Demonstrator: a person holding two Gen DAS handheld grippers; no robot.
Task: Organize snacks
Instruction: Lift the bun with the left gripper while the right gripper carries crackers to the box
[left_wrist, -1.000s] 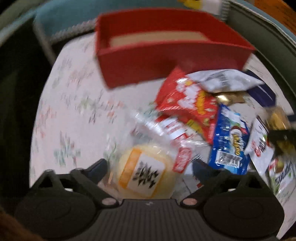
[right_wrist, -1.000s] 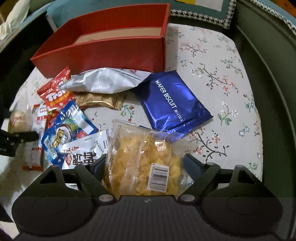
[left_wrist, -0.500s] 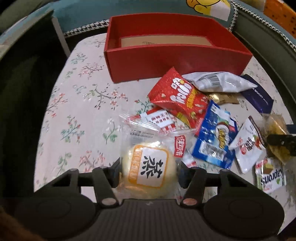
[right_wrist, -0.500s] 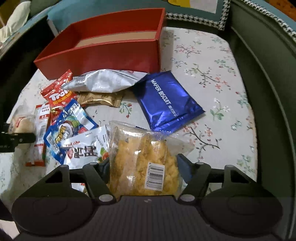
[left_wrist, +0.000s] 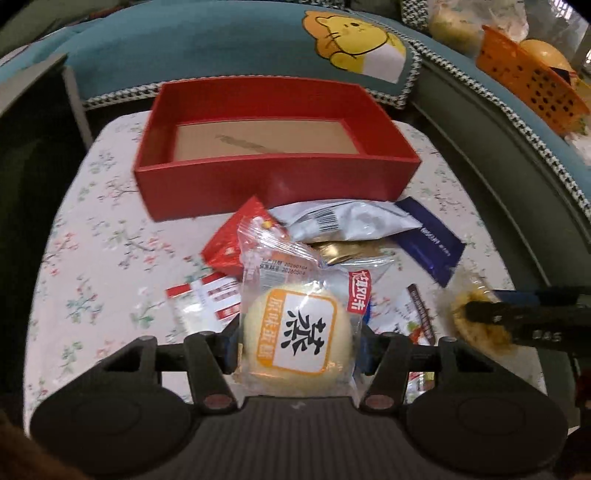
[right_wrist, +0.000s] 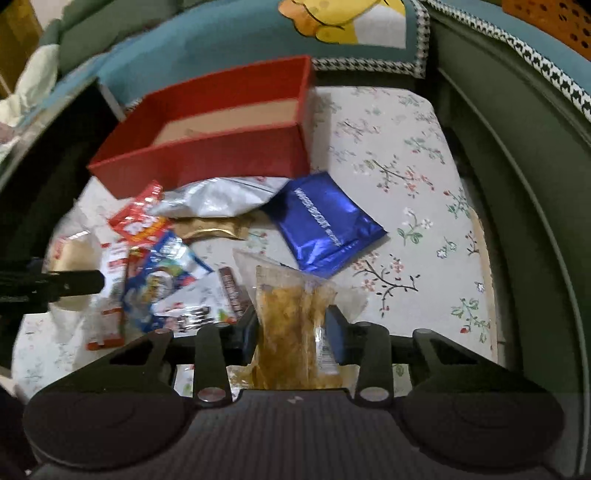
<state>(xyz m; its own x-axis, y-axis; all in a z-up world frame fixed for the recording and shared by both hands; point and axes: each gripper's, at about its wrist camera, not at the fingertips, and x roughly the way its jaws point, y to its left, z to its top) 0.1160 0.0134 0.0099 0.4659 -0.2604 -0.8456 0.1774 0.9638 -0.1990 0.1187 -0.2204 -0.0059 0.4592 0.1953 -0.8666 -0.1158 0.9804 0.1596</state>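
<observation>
The left hand-held gripper (left_wrist: 297, 341) is clenched on a round pale-yellow steamed cake in a clear plastic wrapper with an orange-bordered label (left_wrist: 297, 336), held up between its fingers with the wrapper's top seal standing away from it. The right hand-held gripper (right_wrist: 293, 325) is clenched on a clear bag of golden fried crisps (right_wrist: 291, 321), pinched so tightly across its middle that the bag folds into a narrow upright column.

Both packets look light and soft. The cake should squash under pressure, so a grip across its widest part with modest force suits it; the film is probably slippery, and its loose seal offers no firm hold. The crisps are brittle and likely to crumble under a hard squeeze, so the hold would be better near the sealed edge.

Ahead of both grippers stands the open red cardboard box with a brown floor (left_wrist: 266, 147), with nothing visible in it, on the floral-clothed bench (right_wrist: 399, 177). Between box and grippers lie the loose packets: a silver foil bag (right_wrist: 218, 197), a blue wafer biscuit pack (right_wrist: 325, 221) and a red snack pouch (left_wrist: 231, 240).

Half a second ago the cake lay low against the pile and the crisp bag spread wide and flat; now both are lifted, the crisp bag is squeezed much narrower, and the box floor shows more fully.
</observation>
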